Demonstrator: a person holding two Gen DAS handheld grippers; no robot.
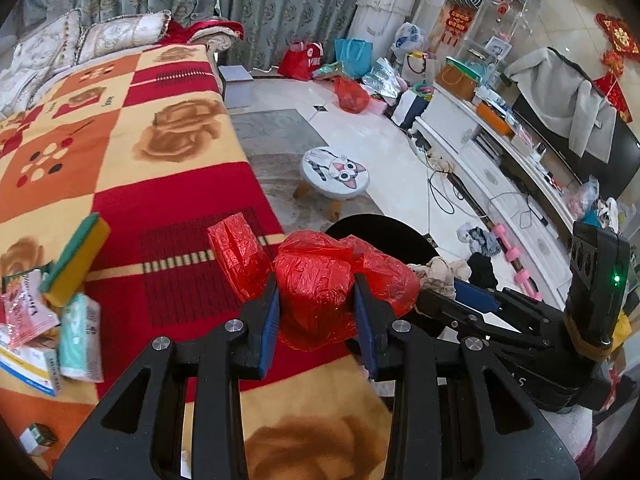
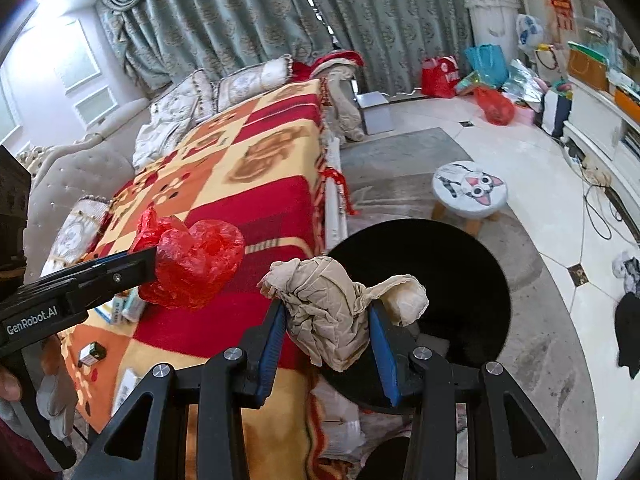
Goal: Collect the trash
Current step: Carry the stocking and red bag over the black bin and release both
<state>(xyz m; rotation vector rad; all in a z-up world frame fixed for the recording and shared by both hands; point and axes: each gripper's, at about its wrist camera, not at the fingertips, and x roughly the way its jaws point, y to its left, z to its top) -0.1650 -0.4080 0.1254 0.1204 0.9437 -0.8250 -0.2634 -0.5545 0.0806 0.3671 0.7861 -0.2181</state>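
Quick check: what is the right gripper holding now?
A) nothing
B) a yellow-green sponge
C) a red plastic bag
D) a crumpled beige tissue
D: in the right wrist view the right gripper clamps a crumpled beige tissue, while the red plastic bag sits in the left gripper.

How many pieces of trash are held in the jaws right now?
2: a crumpled red plastic bag in the left gripper, and a crumpled beige paper wad in the right gripper.

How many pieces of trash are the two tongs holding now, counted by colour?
Red: 1, the crumpled plastic bag in the left tongs.
Beige: 1, the crumpled paper in the right tongs.
Total: 2.
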